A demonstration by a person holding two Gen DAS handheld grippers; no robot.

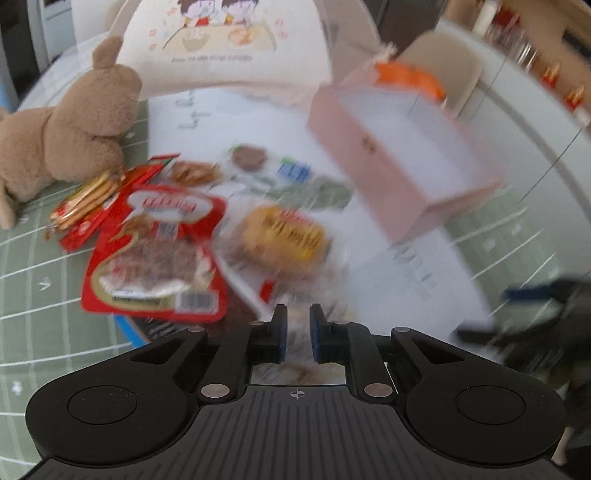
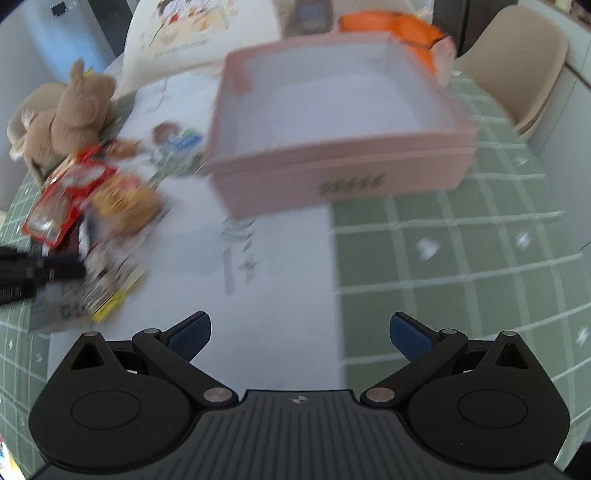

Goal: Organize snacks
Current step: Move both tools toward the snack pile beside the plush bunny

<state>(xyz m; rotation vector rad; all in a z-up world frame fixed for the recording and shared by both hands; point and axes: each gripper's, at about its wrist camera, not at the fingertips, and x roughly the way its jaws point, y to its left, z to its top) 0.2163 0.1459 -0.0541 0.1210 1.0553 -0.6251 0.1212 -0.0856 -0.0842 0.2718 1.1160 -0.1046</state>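
A pile of snack packets lies on the table: a red pouch (image 1: 155,254), a yellow-labelled clear pack (image 1: 284,236), a red biscuit pack (image 1: 92,199) and a clear packet with a brown round (image 1: 251,158). An empty pink box (image 1: 402,162) stands to their right, and also shows in the right wrist view (image 2: 340,173). My left gripper (image 1: 297,332) is nearly shut on a pale clear snack packet (image 1: 299,325) at the near edge of the pile. My right gripper (image 2: 299,332) is open and empty above the white mat, in front of the pink box. The pile (image 2: 110,195) lies to its left.
A brown plush animal (image 1: 70,136) sits left of the pile. A printed white bag (image 1: 221,44) stands behind. An orange object (image 2: 399,26) lies behind the box. The green checked tablecloth (image 2: 461,258) spreads right. A beige chair (image 2: 517,62) stands at the far right.
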